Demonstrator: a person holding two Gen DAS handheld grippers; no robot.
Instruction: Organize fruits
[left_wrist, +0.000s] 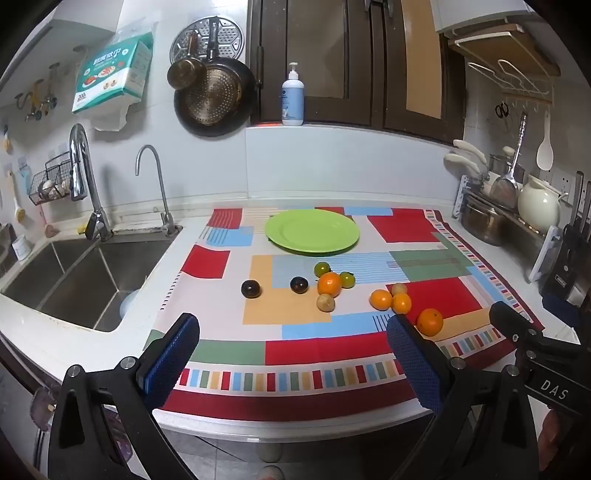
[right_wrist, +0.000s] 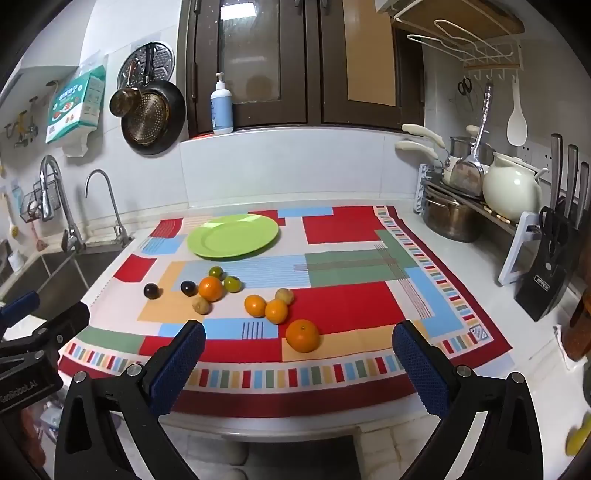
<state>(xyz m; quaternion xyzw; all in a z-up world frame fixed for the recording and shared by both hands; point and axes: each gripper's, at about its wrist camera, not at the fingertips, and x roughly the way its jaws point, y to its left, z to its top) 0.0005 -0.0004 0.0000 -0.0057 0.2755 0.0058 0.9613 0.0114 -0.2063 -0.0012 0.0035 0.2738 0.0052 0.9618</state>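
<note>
- Orange mandarins (right_wrist: 302, 335), green and dark fruits (right_wrist: 188, 288) lie scattered on the patterned cloth (right_wrist: 343, 306) over the desk, at 12 o'clock from both grippers.
- Left gripper (left_wrist: 291, 354) jaws gape wide, grasping nothing.
- Right gripper (right_wrist: 299, 363) jaws likewise released; the nearest mandarin sits just beyond them.
- Green plate (right_wrist: 232, 236) lies empty, farther at 12 o'clock.

Left sink (left_wrist: 74, 280) end beyond the frame edge
</note>
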